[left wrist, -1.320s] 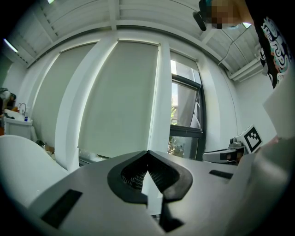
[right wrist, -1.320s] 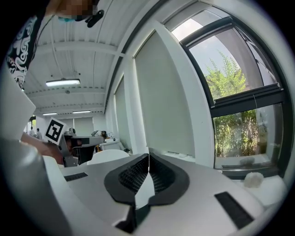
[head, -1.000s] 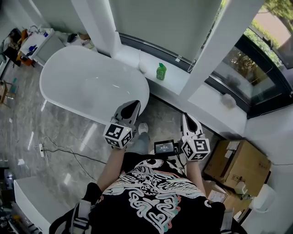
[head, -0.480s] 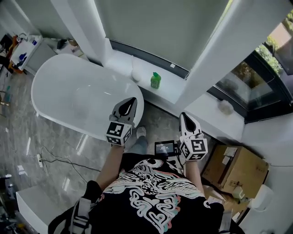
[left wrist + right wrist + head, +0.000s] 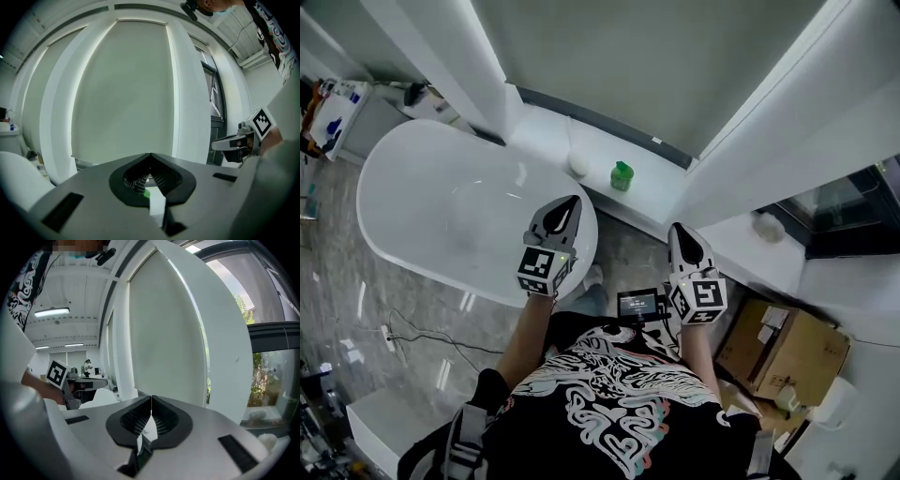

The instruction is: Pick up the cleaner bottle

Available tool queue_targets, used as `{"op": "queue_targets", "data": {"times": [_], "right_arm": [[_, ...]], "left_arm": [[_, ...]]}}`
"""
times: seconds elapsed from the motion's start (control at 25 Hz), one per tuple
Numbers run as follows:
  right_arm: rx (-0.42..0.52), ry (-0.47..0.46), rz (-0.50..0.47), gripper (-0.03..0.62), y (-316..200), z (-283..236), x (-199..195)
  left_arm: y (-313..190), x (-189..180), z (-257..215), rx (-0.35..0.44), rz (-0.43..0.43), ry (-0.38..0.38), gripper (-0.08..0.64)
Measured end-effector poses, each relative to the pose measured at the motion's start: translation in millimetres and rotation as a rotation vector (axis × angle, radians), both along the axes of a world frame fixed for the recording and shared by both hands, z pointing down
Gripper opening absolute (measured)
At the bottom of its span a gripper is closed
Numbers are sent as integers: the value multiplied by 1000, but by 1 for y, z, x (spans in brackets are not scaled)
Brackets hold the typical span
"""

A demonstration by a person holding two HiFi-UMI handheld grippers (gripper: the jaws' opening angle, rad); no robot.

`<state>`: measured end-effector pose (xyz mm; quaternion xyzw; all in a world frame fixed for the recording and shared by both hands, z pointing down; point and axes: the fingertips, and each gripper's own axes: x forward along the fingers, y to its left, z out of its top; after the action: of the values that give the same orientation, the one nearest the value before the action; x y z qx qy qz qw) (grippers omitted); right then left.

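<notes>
White bathtub (image 5: pixel 412 202): left half of the head view, on a grey marbled floor (image 5: pixel 356 300). Left gripper (image 5: pixel 569 203): centre-left, its tip overlapping the tub's right end in the frame; jaws pressed together, nothing between them. Small pale round object (image 5: pixel 577 166): upper centre, on the white window ledge (image 5: pixel 548 141). Cleaner bottle (image 5: pixel 622 175): green, upright on that ledge just right of the round object, well apart from both grippers; a sliver of green shows under the closed tips in the left gripper view. Right gripper (image 5: pixel 678 232): centre-right, over the floor; jaws together, empty. Small screen (image 5: pixel 637 303): between the two wrists. Cardboard box (image 5: pixel 787 342): lower right.
</notes>
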<state>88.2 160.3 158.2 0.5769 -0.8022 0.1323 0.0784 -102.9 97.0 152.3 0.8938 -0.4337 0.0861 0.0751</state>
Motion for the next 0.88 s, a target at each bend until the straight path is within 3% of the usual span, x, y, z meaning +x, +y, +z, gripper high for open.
{"op": "queue_targets", "data": {"times": [0.44, 0.88], "right_arm": [[-30, 9, 24, 28, -84, 20, -15], [4, -58, 9, 28, -121, 18, -19]], "left_arm": [[-81, -8, 28, -38, 62, -21, 14], [-117, 2, 39, -41, 96, -41, 14]]}}
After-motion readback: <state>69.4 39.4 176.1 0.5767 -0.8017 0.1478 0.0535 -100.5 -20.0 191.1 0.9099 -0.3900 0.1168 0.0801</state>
